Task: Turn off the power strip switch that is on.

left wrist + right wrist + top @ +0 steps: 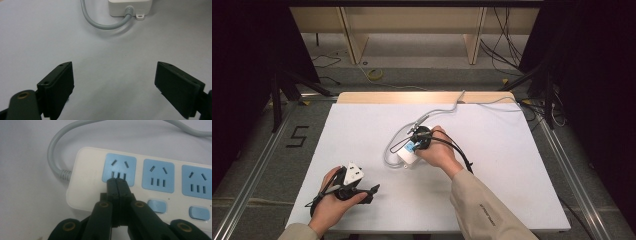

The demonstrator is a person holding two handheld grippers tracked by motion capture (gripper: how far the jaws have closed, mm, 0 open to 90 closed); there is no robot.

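Observation:
A white power strip (87, 182) with blue sockets lies in the middle of the white table (492, 165). My right gripper (117, 181) is shut with nothing between its jaws. Its tips sit at the lower slots of the end socket (119, 163), nearest the cable; I cannot tell if they touch it. From above, the right hand holds that gripper (418, 142) over the strip (408, 157). My left gripper (373, 192) rests near the front left of the table, jaws open and empty (113, 75), facing the strip's cable end (130, 7).
A grey cable (439, 111) runs from the strip's end, loops left and heads off toward the table's far edge. Two blue switch buttons (156, 206) sit below the sockets. Bare white tabletop lies between the left gripper and the strip. Black cables trail from both grippers.

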